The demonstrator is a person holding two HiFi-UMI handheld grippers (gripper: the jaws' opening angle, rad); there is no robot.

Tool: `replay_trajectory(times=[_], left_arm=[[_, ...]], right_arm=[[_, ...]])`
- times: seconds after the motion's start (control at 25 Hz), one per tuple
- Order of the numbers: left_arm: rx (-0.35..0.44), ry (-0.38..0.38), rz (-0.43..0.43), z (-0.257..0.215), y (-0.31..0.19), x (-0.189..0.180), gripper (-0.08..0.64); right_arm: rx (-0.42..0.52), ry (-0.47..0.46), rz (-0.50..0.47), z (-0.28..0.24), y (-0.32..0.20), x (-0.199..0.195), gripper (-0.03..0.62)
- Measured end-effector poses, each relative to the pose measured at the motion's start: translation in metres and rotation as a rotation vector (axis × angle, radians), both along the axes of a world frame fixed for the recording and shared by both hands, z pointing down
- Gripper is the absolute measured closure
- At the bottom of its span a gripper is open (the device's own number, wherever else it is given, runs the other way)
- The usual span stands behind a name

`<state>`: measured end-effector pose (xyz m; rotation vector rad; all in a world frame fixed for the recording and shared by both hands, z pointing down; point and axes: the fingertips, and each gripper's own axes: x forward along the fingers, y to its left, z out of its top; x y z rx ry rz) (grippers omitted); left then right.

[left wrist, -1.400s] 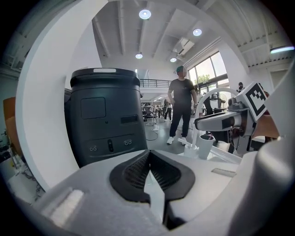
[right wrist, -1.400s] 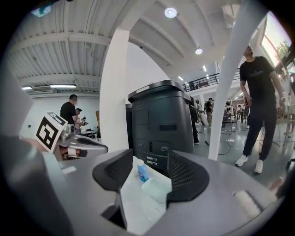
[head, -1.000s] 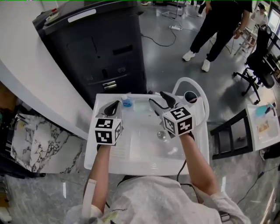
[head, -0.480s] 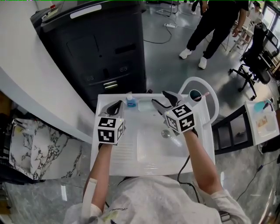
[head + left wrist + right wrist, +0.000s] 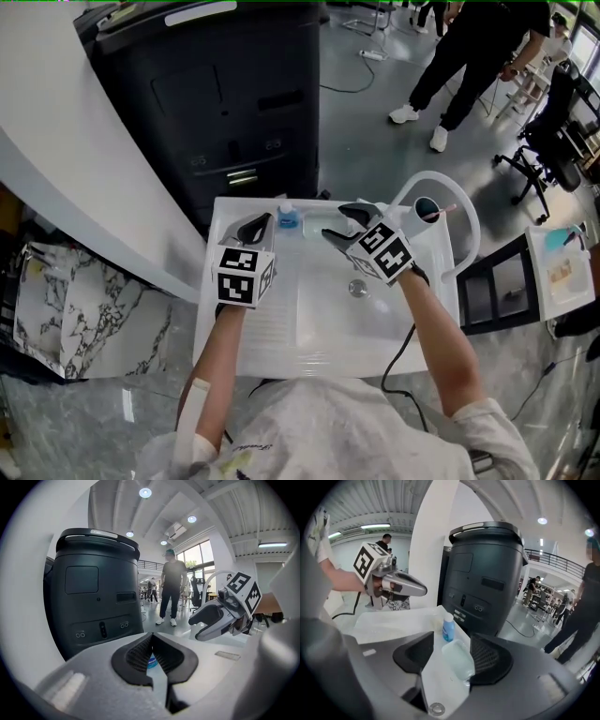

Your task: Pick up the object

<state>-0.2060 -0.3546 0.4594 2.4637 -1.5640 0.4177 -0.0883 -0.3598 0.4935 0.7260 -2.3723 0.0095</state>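
Blue bottle [image 5: 287, 218] with a white cap stands upright on the back ledge of the white sink [image 5: 253, 328], just in front of the big dark machine [image 5: 225, 103]. Just beside it, to our right, lies a clear shallow dish [image 5: 314, 226]; we cannot tell whether anything is in it. At the sink's back right corner we see a dark cup [image 5: 427, 208] with a thin pinkish stick leaning out of it, ringed by a white curved tube [image 5: 466, 211]. The basin shows its metal drain [image 5: 357, 288].

Our left gripper [image 5: 257, 226] hovers near the bottle with its jaws pressed together at the tips, gripping nothing; in the left gripper view the bottle shows through the slit behind them. Our right gripper [image 5: 345, 223] has its jaws spread wide. In the right gripper view the dish lies between them on the ledge, apart from both pads, and the bottle stands just past it.
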Motion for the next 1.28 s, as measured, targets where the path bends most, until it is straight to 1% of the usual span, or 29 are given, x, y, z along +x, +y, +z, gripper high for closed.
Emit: replay_trajectory(times=[0.16,0.72,0.92,1.16,1.28], left_arm=[[-0.008,0.003,-0.003,0.004,0.001,0.0,0.56],[-0.037,-0.007,-0.05,0.016,0.011,-0.014,0.561],[-0.044,-0.017,-0.066,0.019,0.015,-0.017,0.56],[-0.048,-0.02,-0.096,0.021,0.02,-0.023,0.561],[-0.052,-0.021,-0.116,0.022,0.023,-0.027,0.561]], right_arm=[[-0.04,0.088,-0.071,0.024,0.003,-0.006,0.354],[-0.115,0.318,-0.215,0.099,-0.002,-0.009,0.354],[-0.148,0.366,-0.269,0.117,0.002,-0.014,0.365],[-0.173,0.42,-0.301,0.132,0.002,-0.014,0.374],[-0.176,0.451,-0.327,0.139,0.003,-0.013,0.394]])
